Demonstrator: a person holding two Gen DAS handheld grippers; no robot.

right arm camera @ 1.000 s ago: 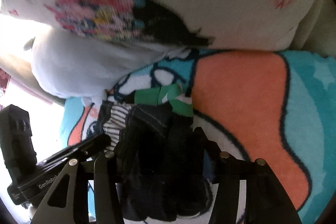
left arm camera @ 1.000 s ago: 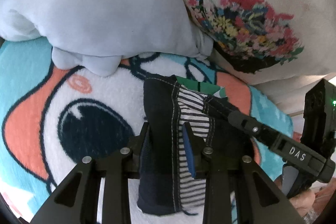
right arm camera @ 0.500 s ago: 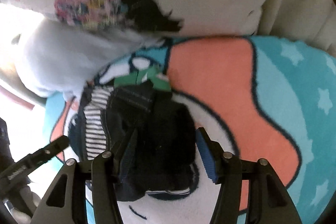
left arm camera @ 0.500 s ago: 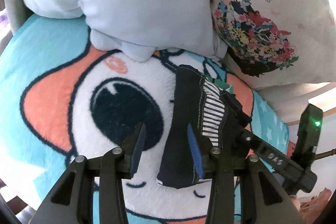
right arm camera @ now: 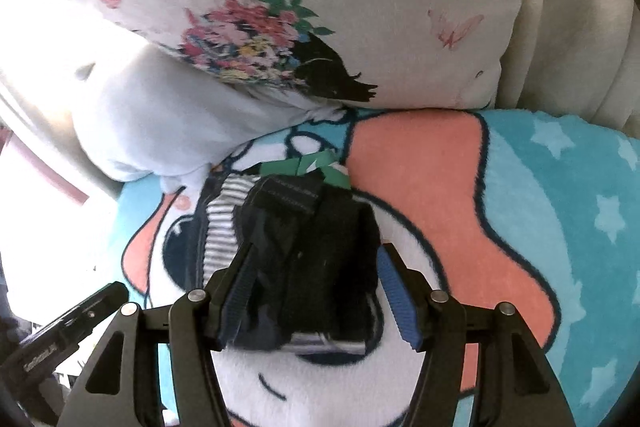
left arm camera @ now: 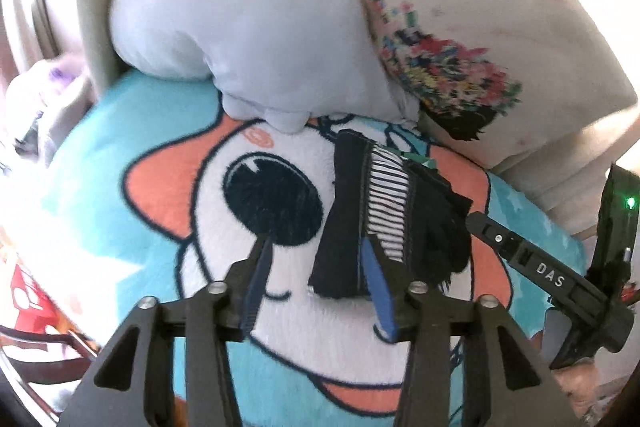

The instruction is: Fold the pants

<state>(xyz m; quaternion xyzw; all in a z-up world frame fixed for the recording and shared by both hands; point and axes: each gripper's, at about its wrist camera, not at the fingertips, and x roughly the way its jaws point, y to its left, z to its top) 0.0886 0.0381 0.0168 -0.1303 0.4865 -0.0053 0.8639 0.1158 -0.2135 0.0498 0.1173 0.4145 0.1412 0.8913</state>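
Note:
The folded dark pants [left arm camera: 360,223] with a black-and-white striped lining lie as a compact bundle on a cartoon fleece blanket [left arm camera: 168,187]. They also show in the right wrist view [right arm camera: 308,255]. My left gripper [left arm camera: 316,267] is open and empty, just left of and above the bundle's near end. My right gripper [right arm camera: 316,287] is open, its blue-padded fingers [right arm camera: 394,291] standing on either side of the bundle without clamping it. The right gripper's body shows at the right of the left wrist view [left arm camera: 536,267].
A pale blue plush toy [left arm camera: 240,19] and a floral white pillow [left arm camera: 472,27] rest against the sofa back just behind the pants. A green tag or cloth [right arm camera: 316,167] peeks out at the bundle's far end. A red printed item [left arm camera: 28,299] lies at the left edge.
Both grippers opened and let go of the pants, then drew back and up. The folded bundle stays on the blanket.

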